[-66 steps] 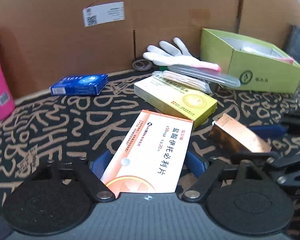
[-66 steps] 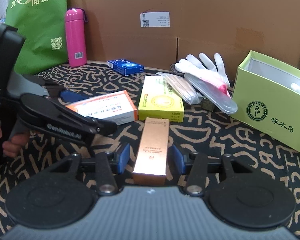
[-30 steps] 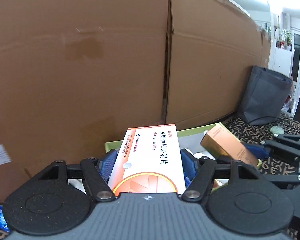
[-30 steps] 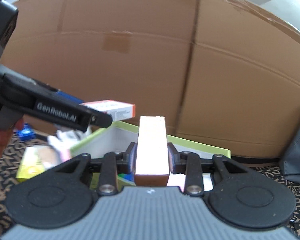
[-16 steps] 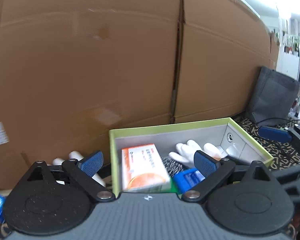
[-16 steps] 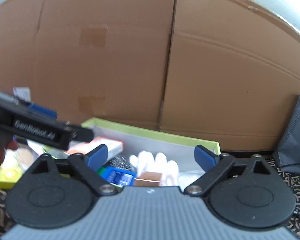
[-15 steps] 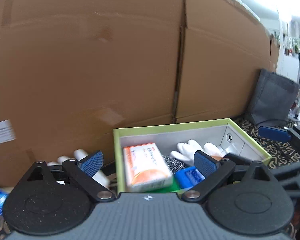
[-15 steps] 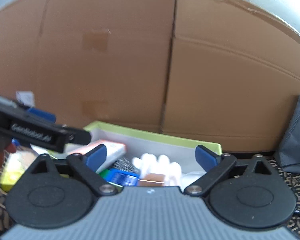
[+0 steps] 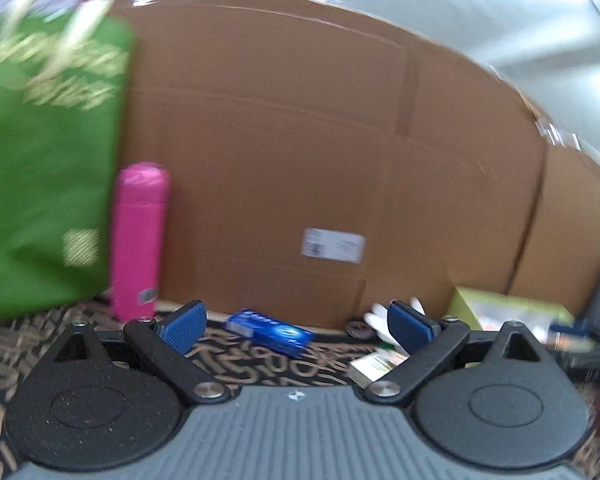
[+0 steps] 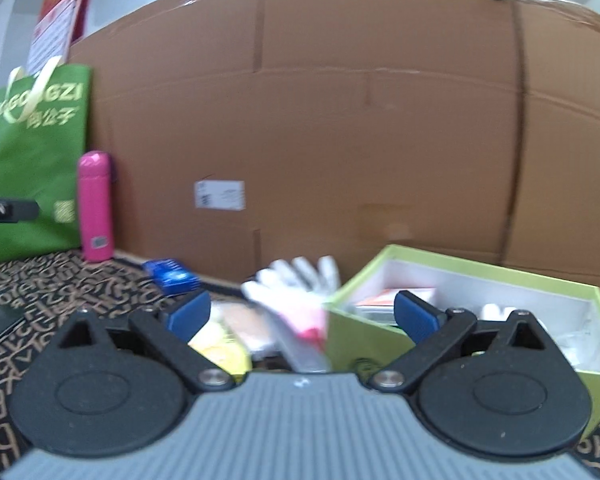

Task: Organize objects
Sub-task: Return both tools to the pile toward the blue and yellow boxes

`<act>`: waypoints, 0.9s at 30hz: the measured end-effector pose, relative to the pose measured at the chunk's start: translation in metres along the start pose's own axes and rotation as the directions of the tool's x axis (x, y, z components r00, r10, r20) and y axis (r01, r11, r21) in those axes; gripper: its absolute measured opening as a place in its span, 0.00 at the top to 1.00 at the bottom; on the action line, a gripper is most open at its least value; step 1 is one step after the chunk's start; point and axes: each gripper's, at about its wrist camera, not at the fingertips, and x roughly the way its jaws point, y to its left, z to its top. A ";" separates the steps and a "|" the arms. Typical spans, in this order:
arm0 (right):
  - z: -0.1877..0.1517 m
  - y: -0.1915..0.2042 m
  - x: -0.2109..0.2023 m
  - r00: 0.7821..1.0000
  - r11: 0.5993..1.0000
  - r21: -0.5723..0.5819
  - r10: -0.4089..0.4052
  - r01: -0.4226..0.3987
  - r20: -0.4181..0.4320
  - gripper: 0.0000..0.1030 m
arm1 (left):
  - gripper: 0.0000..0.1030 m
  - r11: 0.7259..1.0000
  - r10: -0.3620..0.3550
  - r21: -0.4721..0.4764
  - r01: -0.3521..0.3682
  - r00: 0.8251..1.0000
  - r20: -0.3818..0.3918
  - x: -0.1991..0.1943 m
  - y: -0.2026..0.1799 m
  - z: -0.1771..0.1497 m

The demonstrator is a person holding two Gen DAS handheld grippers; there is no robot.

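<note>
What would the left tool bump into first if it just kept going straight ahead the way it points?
Probably the blue box, which lies on the patterned mat straight ahead between the open fingers of the left tool. If it passed above the box, the big cardboard wall behind comes next. The picture is blurred, so depth is uncertain.

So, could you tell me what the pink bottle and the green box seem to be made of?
Pink bottle: probably coated metal or plastic; smooth, even colour, too blurred to settle. Green box: paperboard, matt, with thin straight walls and a white lining.
</note>
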 end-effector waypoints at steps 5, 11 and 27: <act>0.005 0.031 0.006 0.999 0.999 -0.019 0.033 -0.033 -0.038 0.03 | 0.03 0.994 0.058 -0.096 -0.060 0.998 -0.027 0.005 0.046 -0.018; 0.009 0.047 0.016 0.996 0.999 -0.028 0.029 -0.032 -0.083 0.03 | 0.04 0.992 0.086 -0.087 -0.089 0.995 -0.042 0.019 0.061 -0.030; 0.022 0.119 0.083 0.976 0.975 -0.135 0.158 -0.178 -0.152 0.03 | 0.07 0.962 0.030 -0.272 0.011 0.989 0.147 -0.050 0.104 0.022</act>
